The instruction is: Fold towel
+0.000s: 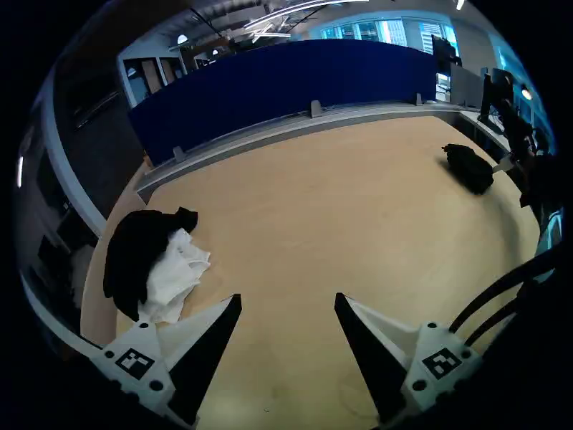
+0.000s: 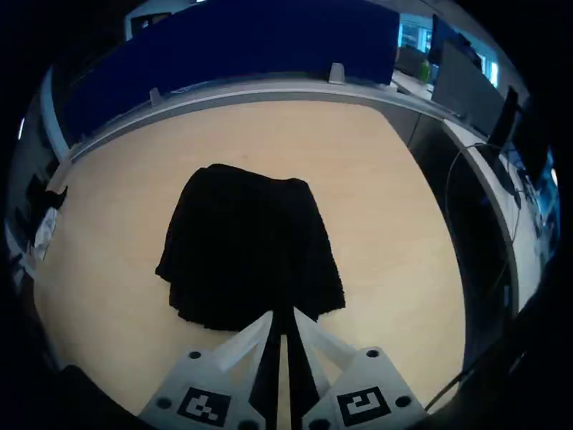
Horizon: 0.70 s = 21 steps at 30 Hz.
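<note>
A black towel (image 2: pixel 251 244) lies spread on the light wooden table (image 2: pixel 387 215), its near edge at my right gripper (image 2: pixel 283 315). That gripper is shut, with both fingers pinching the towel's near hem. In the left gripper view the same black towel (image 1: pixel 469 168) shows as a small dark bundle at the far right of the table (image 1: pixel 322 215), with a pale finger of the right gripper (image 1: pixel 503 165) against it. My left gripper (image 1: pixel 286 307) hovers open over bare tabletop, holding nothing.
A pile of black and white cloths (image 1: pixel 154 261) sits at the table's left edge, also seen as the cloth pile (image 2: pixel 44 215). A blue partition (image 1: pixel 286 86) runs along the far side. Monitors (image 2: pixel 465 79) and cables (image 1: pixel 501 294) stand off the right edge.
</note>
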### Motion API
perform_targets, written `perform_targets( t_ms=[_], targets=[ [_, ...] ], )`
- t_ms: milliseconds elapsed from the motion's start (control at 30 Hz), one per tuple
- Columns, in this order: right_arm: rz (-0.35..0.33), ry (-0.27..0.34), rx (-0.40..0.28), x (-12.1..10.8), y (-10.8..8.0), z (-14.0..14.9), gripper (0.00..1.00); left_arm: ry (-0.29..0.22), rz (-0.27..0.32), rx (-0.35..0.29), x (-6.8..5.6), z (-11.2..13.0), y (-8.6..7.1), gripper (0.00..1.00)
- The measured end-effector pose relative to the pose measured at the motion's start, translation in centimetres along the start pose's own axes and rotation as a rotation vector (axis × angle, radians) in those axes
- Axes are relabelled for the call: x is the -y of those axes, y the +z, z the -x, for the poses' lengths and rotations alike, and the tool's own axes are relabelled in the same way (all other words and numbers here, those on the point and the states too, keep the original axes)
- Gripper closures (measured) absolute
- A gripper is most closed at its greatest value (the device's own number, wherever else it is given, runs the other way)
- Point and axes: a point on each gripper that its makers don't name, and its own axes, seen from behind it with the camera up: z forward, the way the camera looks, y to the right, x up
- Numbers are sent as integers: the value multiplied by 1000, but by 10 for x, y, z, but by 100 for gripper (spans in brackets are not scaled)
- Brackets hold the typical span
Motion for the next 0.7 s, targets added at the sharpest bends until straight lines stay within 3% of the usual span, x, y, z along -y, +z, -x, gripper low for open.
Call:
perform_targets(
  t_ms=[133,233,500,567,700],
  targets=[
    [1,-4,0,1,1,1,93,3,2,0,-1,-1,1,3],
    [6,-8,-3,1,1,2,85,5,2,-1,-1,-2,1,3],
    [25,-12,-23,-6,-6,5,53,-2,1,-1,0,-3,3,3],
    [35,-15,-26,-10,-8,6,38,-2,3,-2,-1,-4,4,3],
    [46,-17,-47,-13,-13,3,22,1,6,-4,-3,-6,5,3]
  ],
)
